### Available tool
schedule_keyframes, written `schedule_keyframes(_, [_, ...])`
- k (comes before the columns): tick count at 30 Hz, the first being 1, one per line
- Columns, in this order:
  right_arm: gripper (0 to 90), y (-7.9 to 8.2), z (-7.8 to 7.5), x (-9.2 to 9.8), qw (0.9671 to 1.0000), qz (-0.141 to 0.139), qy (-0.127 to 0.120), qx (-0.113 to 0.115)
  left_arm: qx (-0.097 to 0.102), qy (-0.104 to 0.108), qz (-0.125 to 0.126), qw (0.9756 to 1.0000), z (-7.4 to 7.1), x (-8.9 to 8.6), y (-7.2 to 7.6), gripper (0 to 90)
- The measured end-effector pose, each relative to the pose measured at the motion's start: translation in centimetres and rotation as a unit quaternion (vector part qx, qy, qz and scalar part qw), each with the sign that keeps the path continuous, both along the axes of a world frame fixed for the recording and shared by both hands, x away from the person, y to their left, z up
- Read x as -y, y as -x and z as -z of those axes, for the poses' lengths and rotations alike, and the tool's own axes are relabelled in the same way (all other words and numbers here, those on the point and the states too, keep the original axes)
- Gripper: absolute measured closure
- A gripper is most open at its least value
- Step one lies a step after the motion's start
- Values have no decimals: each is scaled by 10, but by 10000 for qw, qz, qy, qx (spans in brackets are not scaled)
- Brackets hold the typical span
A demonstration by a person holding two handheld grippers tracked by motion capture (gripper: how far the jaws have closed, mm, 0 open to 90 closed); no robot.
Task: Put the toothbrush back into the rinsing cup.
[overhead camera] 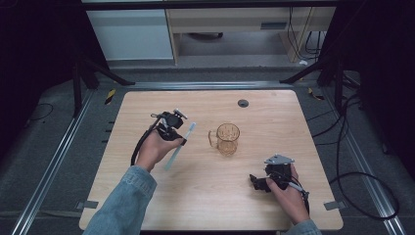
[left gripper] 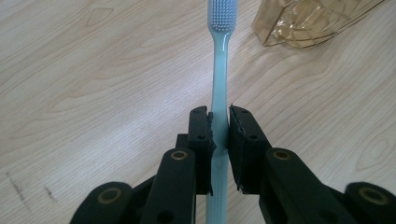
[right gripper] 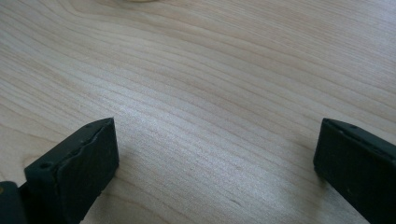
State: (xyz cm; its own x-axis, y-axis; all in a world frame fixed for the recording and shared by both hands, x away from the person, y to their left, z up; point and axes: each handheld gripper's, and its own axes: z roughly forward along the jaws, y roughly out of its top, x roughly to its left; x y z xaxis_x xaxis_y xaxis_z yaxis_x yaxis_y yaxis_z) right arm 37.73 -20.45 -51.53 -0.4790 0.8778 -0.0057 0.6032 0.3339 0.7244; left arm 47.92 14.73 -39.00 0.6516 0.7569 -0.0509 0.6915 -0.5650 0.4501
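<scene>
Jaws of the left gripper (left gripper: 219, 126) pinch an unlabelled toothbrush (left gripper: 219, 70); right gripper (right gripper: 215, 154) jaws spread.

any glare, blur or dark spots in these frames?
High view: table evenly lit, surroundings dark, image soft. Left gripper view: sharp on toothbrush, faint sheen on wood, cup cropped at the edge. Right gripper view: broad glare patch on wood between the jaws, near jaws slightly soft.

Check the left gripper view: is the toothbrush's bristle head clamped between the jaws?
No, the left gripper is shut on the handle of the toothbrush, and the bristle head sticks out well beyond the jaw tips.
</scene>
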Motion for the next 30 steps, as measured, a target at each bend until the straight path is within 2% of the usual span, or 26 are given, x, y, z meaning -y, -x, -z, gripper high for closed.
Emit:
schedule_keyframes(3, [4,0,0,0,10000,-2,0,0,60,3,67,10000,-1,3,2,788])
schedule_keyframes(9, [4,0,0,0,10000,-2,-6,-6,230,330,123,9991,-5,9,4,789])
schedule_keyframes(12, [4,0,0,0,10000,-15,-1,0,289,414,161,9986,-6,9,5,789])
schedule_keyframes(13, [4,0,0,0,10000,-13,-4,-6,378,487,202,9979,-6,11,7,789])
schedule_keyframes(14, [4,0,0,0,10000,-13,-4,-6,378,487,202,9979,-6,11,7,789])
schedule_keyframes(15, [4,0,0,0,10000,-35,3,2,444,589,209,9971,-6,12,10,788])
schedule_keyframes(27, [4,0,0,1,10000,-71,-9,-13,590,797,154,9950,-3,18,8,789])
schedule_keyframes(30, [4,1,0,1,10000,-67,-11,-15,687,822,124,9942,-4,18,8,789])
